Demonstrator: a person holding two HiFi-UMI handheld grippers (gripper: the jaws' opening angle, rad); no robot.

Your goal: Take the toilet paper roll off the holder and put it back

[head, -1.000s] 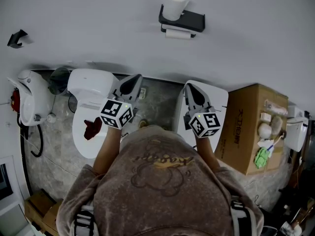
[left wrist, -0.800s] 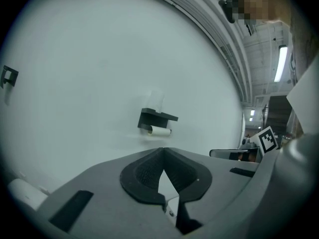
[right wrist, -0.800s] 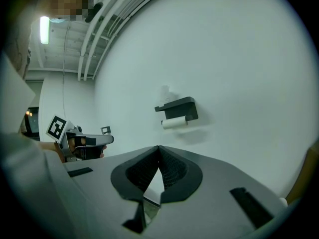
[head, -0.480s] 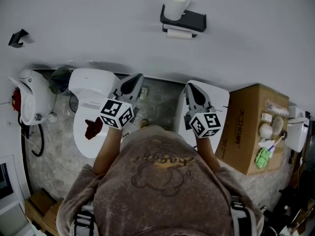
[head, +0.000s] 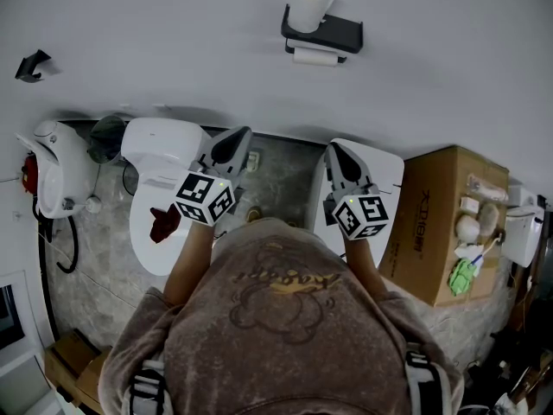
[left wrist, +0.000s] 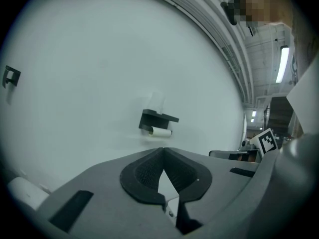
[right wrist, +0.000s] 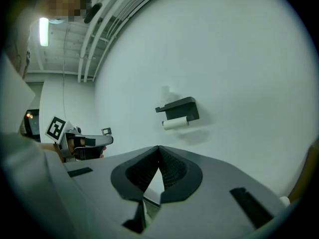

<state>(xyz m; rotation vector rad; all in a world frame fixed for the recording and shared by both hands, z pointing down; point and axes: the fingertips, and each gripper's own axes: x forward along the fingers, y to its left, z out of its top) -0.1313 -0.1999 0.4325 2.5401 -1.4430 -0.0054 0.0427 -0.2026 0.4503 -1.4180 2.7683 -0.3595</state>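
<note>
A black holder (head: pixel 333 33) is fixed to the white wall. One toilet paper roll (head: pixel 315 57) hangs under its shelf and a second roll (head: pixel 308 5) stands upright on top. The same holder (left wrist: pixel 155 119) (right wrist: pixel 180 108) shows far ahead in both gripper views, with the hanging roll (left wrist: pixel 161 132) (right wrist: pixel 175 124) below it. My left gripper (head: pixel 238 138) and my right gripper (head: pixel 333 152) are held side by side, well short of the wall. Both are shut, tips touching, with nothing between them.
A white toilet (head: pixel 160 188) stands below the left gripper with a dark red thing (head: pixel 162 226) on its lid. A white bidet unit (head: pixel 54 169) is at far left, a cardboard box (head: pixel 436 223) with small items at right. A black hook (head: pixel 33 65) sits on the wall.
</note>
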